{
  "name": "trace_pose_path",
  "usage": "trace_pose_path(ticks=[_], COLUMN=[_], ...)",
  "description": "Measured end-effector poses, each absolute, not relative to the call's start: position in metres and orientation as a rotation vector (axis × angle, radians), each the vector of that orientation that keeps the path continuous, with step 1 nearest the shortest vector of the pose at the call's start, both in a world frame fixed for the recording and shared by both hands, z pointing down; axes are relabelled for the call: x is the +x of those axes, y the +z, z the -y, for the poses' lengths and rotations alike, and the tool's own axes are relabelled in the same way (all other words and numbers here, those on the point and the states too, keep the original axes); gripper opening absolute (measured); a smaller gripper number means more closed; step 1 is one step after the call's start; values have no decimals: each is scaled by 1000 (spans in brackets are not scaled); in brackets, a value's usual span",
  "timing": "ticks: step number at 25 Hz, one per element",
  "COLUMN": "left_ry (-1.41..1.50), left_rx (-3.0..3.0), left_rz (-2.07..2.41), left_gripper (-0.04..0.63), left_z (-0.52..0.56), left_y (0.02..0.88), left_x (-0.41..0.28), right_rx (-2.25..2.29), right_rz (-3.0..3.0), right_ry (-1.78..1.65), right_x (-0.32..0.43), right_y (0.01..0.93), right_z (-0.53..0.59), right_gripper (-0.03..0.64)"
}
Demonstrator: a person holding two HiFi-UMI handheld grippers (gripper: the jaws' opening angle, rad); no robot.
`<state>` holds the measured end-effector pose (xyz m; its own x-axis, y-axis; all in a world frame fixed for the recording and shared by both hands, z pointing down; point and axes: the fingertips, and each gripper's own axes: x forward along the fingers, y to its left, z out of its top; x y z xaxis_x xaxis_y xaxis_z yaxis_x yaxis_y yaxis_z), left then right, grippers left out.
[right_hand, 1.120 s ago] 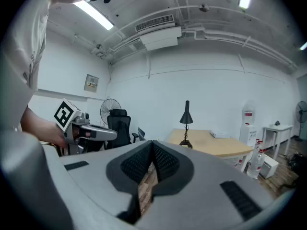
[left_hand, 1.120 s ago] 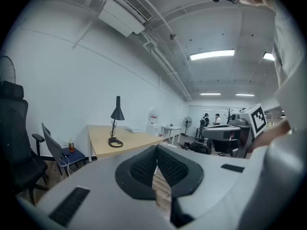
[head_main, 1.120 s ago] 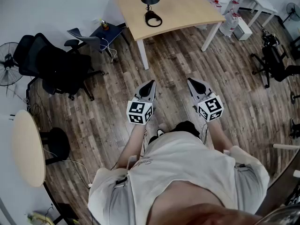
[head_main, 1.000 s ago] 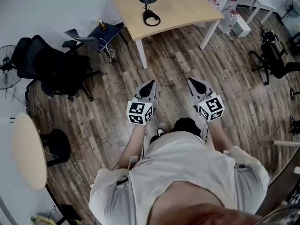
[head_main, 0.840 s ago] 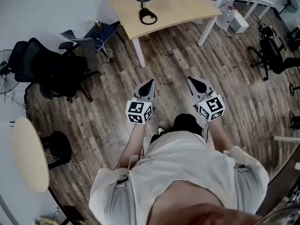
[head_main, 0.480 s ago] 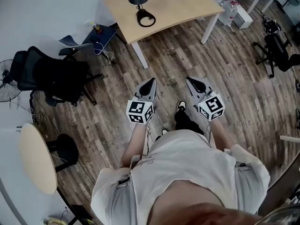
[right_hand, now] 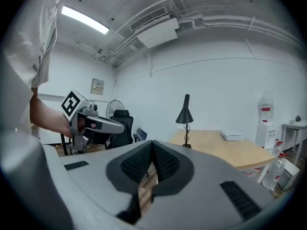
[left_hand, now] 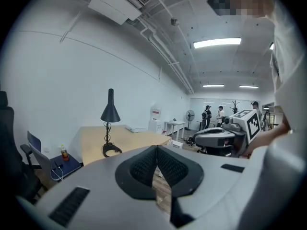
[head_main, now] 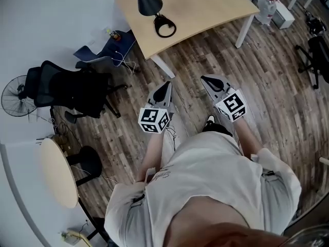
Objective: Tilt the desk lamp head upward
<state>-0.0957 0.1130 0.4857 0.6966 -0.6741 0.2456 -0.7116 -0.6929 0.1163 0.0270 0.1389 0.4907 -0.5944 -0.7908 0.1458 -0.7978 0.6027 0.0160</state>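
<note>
The wooden floor (head_main: 205, 60) fills most of the head view, and we stand on it well apart from the desk (head_main: 205, 9) at 12 o'clock. A black office chair (head_main: 72, 89) sits at 9 o'clock, a round table (head_main: 57, 174) at 8 o'clock and a fan (head_main: 15, 99) beyond the chair. The desk lamp (head_main: 149, 4) stands near the desk's left edge at 12 o'clock, with its ring base (head_main: 164, 25) just beside the shade as seen from above.

The left gripper (head_main: 164, 88) and right gripper (head_main: 208, 80) hang side by side before us, pointing at the desk. Both tongs are pressed together with nothing between them.

We judge the approach not yet finished, so the risks lie ahead. The base looks light, and a push on the shade without steadying it could slide or tip the lamp. Tongs left closed could only nudge the head, not grip it.

The gripper views give what the head view cannot: the lamp in profile, its stem upright and its cone pointing down. The left gripper view alone shows a small bottle (left_hand: 64, 152) at 8 o'clock and people far back — the right gripper view shows the fan and chair at 9 o'clock instead.
</note>
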Motion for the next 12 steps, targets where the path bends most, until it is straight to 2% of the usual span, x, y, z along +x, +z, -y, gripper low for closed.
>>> trace_pose_path(ticks=[12], left_ry=[300], left_rx=[2605], left_rz=[1142], left_gripper=[15], left_z=[-55], left_y=[513], left_x=[-43], right_rx=[1225], right_rz=[2645], right_ry=[209], right_x=[71], right_y=[539], right_z=[-74], right_gripper=[-5])
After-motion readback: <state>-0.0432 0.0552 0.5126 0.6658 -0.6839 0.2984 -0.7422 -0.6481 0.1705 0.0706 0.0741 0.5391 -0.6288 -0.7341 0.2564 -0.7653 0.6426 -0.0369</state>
